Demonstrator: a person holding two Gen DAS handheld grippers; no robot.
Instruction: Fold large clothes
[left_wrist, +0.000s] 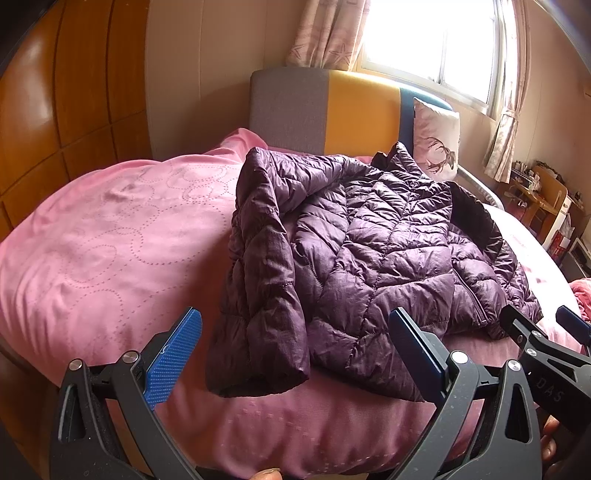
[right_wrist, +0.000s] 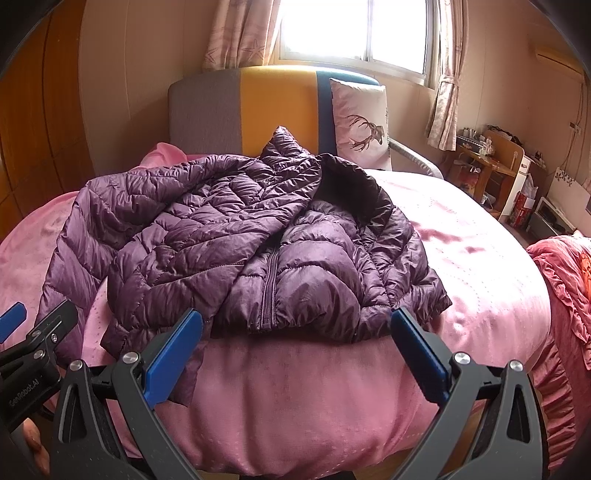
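Note:
A purple quilted puffer jacket (left_wrist: 369, 251) lies front up on the pink bed (left_wrist: 110, 240), zipper partly open, its left sleeve hanging toward the near edge. It also shows in the right wrist view (right_wrist: 229, 251). My left gripper (left_wrist: 295, 347) is open and empty, hovering above the jacket's near hem and sleeve cuff. My right gripper (right_wrist: 297, 349) is open and empty, just short of the jacket's hem near the zipper. Each gripper shows at the edge of the other's view: the right gripper in the left wrist view (left_wrist: 543, 328), the left gripper in the right wrist view (right_wrist: 40, 317).
A grey, yellow and blue headboard (right_wrist: 258, 107) and a deer-print pillow (right_wrist: 362, 122) stand at the far end. A wooden wardrobe (left_wrist: 55, 110) is on the left. A red blanket (right_wrist: 565, 277) hangs at the right, with a cluttered desk (right_wrist: 491, 162) beyond.

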